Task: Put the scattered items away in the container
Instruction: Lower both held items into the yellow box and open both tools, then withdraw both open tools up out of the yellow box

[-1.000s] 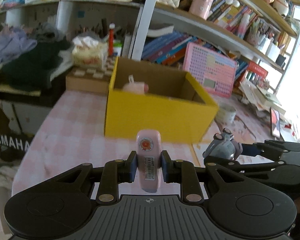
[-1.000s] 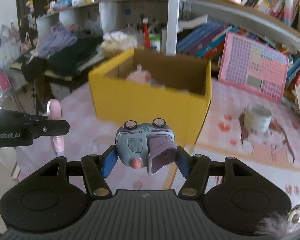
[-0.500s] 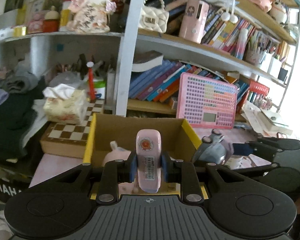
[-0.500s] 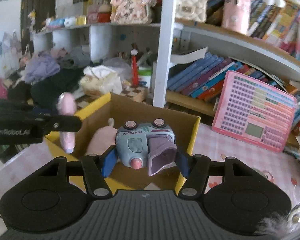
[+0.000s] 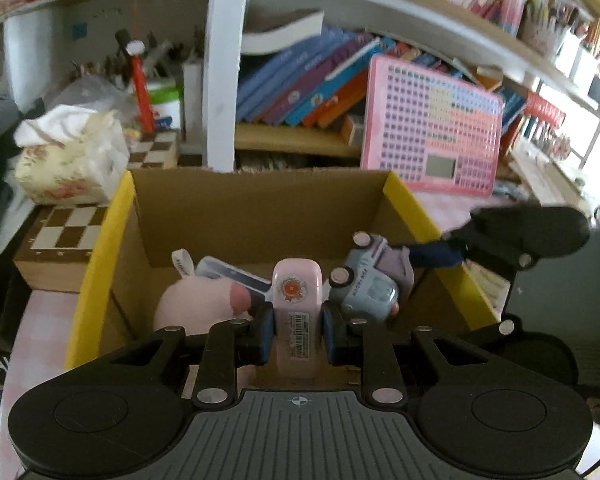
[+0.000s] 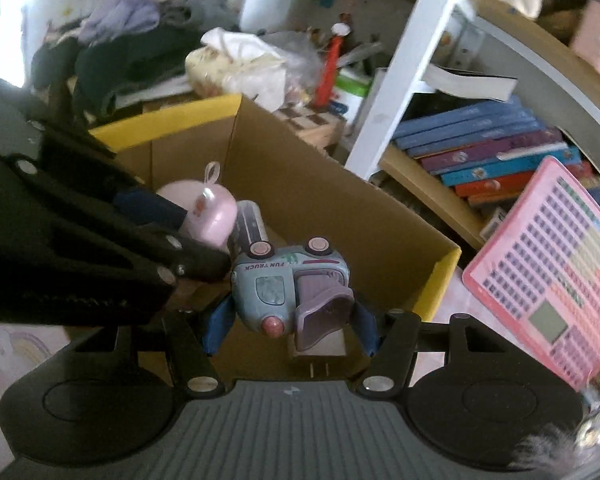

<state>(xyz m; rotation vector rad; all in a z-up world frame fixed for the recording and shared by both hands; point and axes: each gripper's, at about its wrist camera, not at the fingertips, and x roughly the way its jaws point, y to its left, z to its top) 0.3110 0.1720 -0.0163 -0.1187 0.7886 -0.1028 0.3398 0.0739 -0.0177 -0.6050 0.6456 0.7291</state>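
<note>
We are at the drop-off step, both tools hanging over the open yellow cardboard box [image 5: 100,240]. Our left gripper [image 5: 298,330] is clamped on a slim pink case [image 5: 298,312] with a barcode sticker, standing upright between the blue pads. Our right gripper [image 6: 290,320] is clamped on a toy truck [image 6: 290,280], pale blue with a lilac scoop and pink wheels, lettered "FUN TRUCK". In the left wrist view the truck sits just right of the pink case, above the box's right half. Already inside, toward the far left of the floor, lie a pink plush toy [image 5: 198,306] and a flat pale packet [image 5: 236,276] touching it.

Next, we judge, each tool should sink a little further inside the walls, then part its jaws so both items fall on bare cardboard. The tools are close together, so releasing one at a time would avoid a knock.
</note>
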